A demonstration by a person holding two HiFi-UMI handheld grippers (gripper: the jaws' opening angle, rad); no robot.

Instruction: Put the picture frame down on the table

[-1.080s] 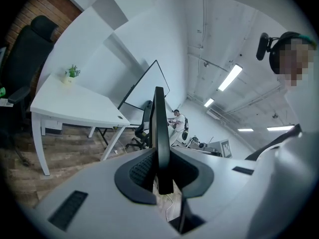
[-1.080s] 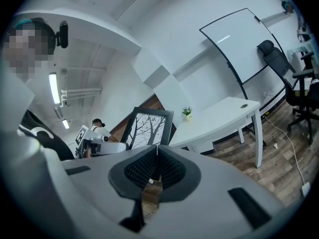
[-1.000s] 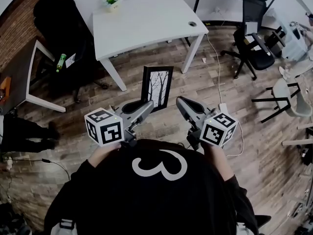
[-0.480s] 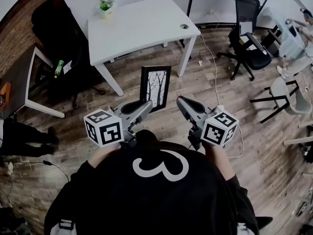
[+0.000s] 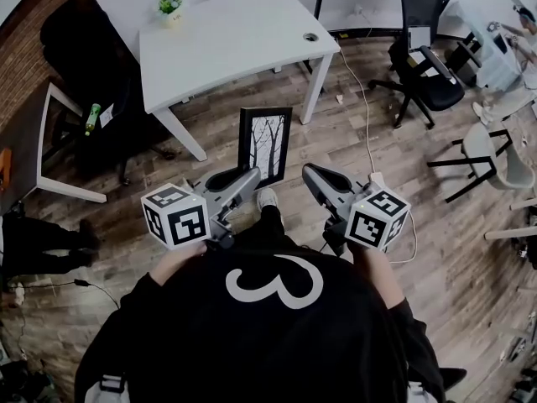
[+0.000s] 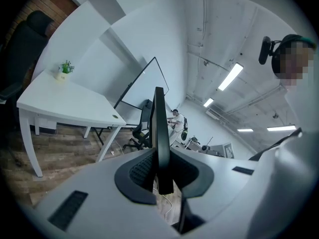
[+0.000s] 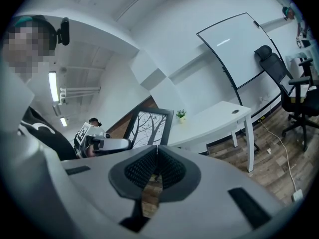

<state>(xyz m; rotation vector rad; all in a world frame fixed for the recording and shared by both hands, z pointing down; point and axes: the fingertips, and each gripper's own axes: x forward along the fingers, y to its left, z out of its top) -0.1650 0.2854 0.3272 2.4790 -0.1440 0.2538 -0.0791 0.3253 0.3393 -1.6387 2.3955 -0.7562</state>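
- The left gripper [image 5: 249, 177] has its jaws closed narrowly on the picture frame [image 5: 267, 145]. The pads pinch the black moulding low on its left edge. In the left gripper view the frame stands edge-on between them.
- The frame is held upright above the wooden floor [image 5: 403, 175], short of the white desk [image 5: 235, 36]. Its top edge is near the desk's front edge, between the two front legs.
- The right gripper [image 5: 309, 173] is just right of the frame and apart from it, jaws pressed together on nothing.
- The desktop is bare except for a potted plant [image 5: 170, 5] at its far left corner.
- An office chair [image 5: 424, 57] stands well to the right.
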